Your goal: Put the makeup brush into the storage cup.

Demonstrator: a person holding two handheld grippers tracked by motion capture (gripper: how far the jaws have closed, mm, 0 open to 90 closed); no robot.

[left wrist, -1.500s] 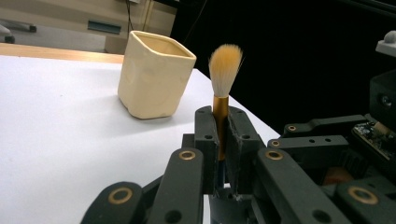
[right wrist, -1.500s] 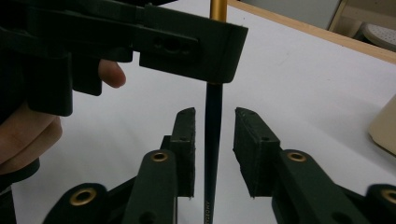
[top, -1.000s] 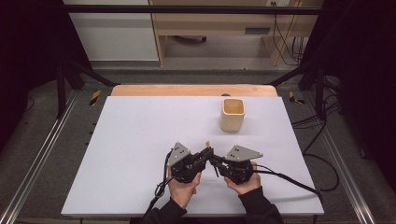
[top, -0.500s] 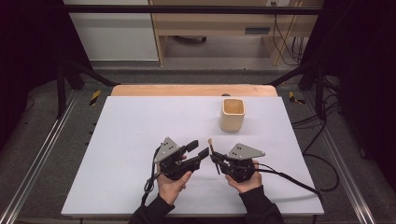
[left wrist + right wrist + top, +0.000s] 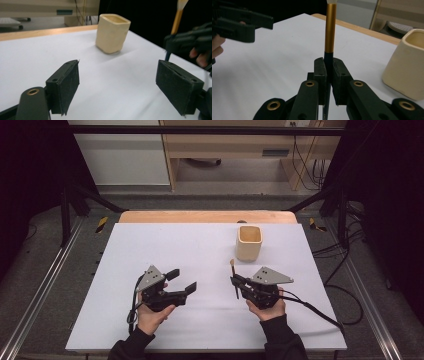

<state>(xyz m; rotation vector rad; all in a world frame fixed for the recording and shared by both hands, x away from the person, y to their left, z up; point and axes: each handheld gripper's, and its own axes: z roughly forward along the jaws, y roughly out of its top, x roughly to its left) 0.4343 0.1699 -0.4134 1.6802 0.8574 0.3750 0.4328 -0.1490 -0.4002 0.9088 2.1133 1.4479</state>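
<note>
A slim brush [image 5: 234,279] with a gold ferrule [image 5: 330,30] and dark handle stands nearly upright in my right gripper [image 5: 235,281], which is shut on the handle [image 5: 328,63]. Just beyond it on the white table [image 5: 200,250] stands a cream square cup [image 5: 248,242], right of the jaws in the right gripper view [image 5: 409,65]. My left gripper [image 5: 181,281] hovers to the left, apart from the brush. Its jaws have just been opening and now stand wide [image 5: 122,87] with nothing between them. In the left gripper view the cup [image 5: 112,32] is ahead and the brush [image 5: 178,17] at upper right.
A wooden strip [image 5: 200,216] runs along the table's far edge. Metal rails flank both sides, and cables [image 5: 345,270] trail off to the right. The left half of the white sheet [image 5: 125,250] is bare.
The left gripper, earlier shut close against the right one at the brush, has opened its jaws and moved left, away from it. The right gripper kept still, holding the brush.
</note>
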